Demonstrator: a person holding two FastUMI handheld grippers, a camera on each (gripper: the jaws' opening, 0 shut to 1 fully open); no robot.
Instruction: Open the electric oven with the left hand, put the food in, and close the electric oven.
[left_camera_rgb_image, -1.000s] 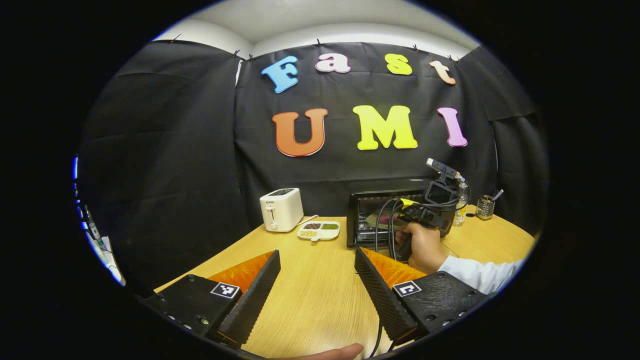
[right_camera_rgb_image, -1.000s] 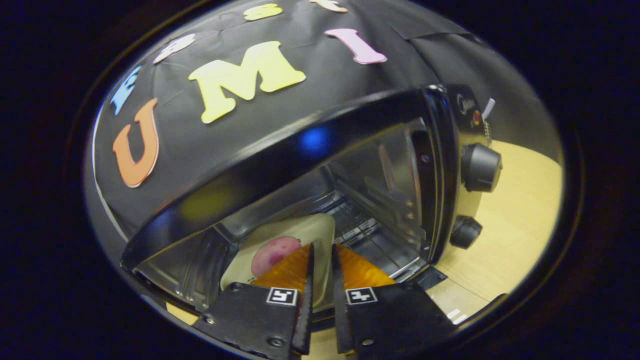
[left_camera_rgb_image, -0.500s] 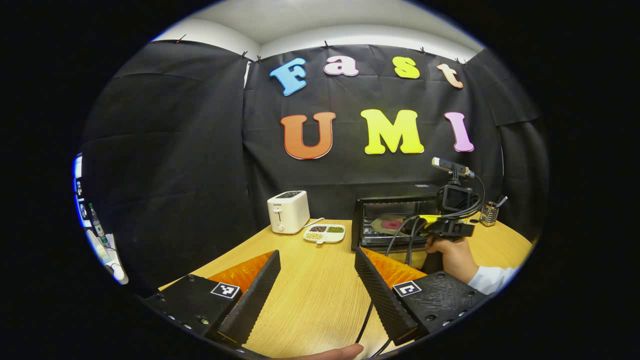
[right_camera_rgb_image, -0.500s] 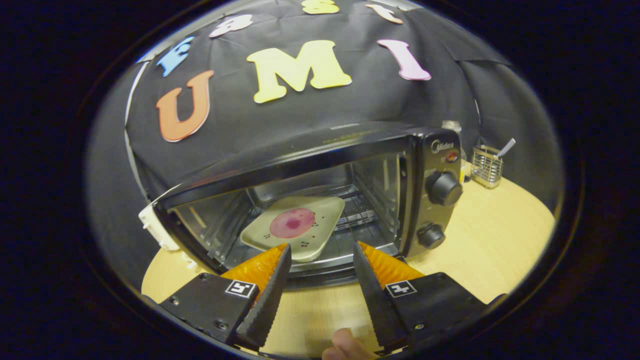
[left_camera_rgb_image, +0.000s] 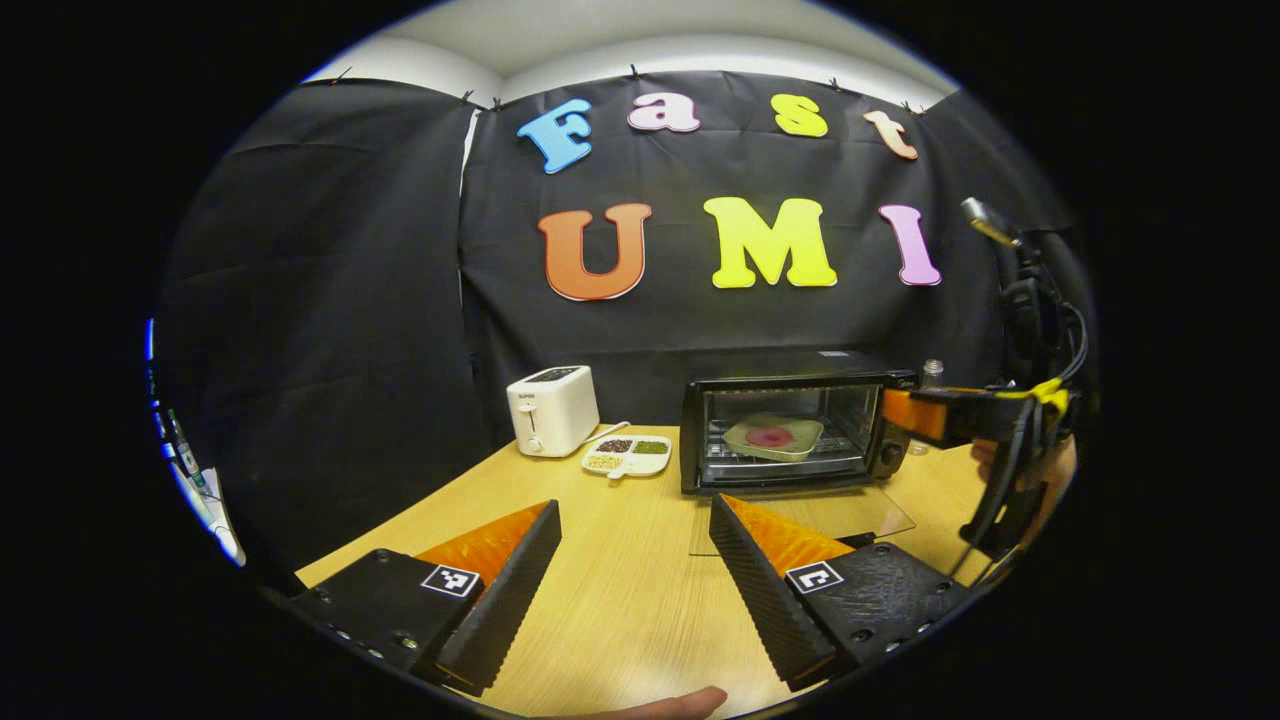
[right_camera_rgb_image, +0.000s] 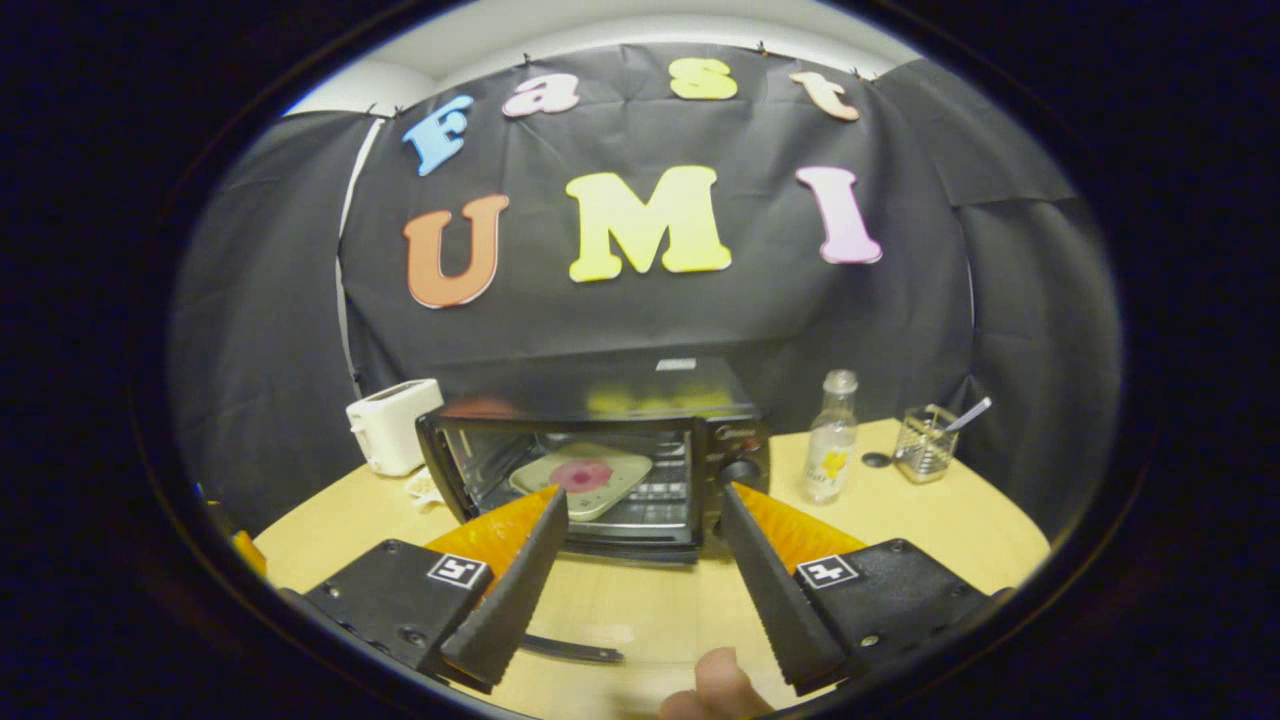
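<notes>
The black electric oven (left_camera_rgb_image: 790, 432) stands open at the back of the wooden table (left_camera_rgb_image: 620, 600), its glass door (left_camera_rgb_image: 800, 512) folded down flat. Inside on the rack sits a pale square plate (left_camera_rgb_image: 772, 438) with a round pink food (left_camera_rgb_image: 769, 436). My left gripper (left_camera_rgb_image: 634, 505) hovers open over the table, well short of the oven. The right gripper (left_camera_rgb_image: 945, 415) shows at the right edge of the left gripper view, held by a hand. In the right gripper view the right gripper (right_camera_rgb_image: 644, 493) is open and empty, pulled back from the oven (right_camera_rgb_image: 600, 450) and plate (right_camera_rgb_image: 582, 477).
A white toaster (left_camera_rgb_image: 552, 410) and a divided dish of grains (left_camera_rgb_image: 627, 457) stand left of the oven. A clear bottle (right_camera_rgb_image: 830, 438) and a wire basket (right_camera_rgb_image: 925, 445) stand to the oven's right. The door's dark handle (right_camera_rgb_image: 570, 650) lies near the right gripper.
The right gripper let go of the plate inside the oven, opened and drew back and up. The plate stays on the rack. My left gripper has hardly moved.
</notes>
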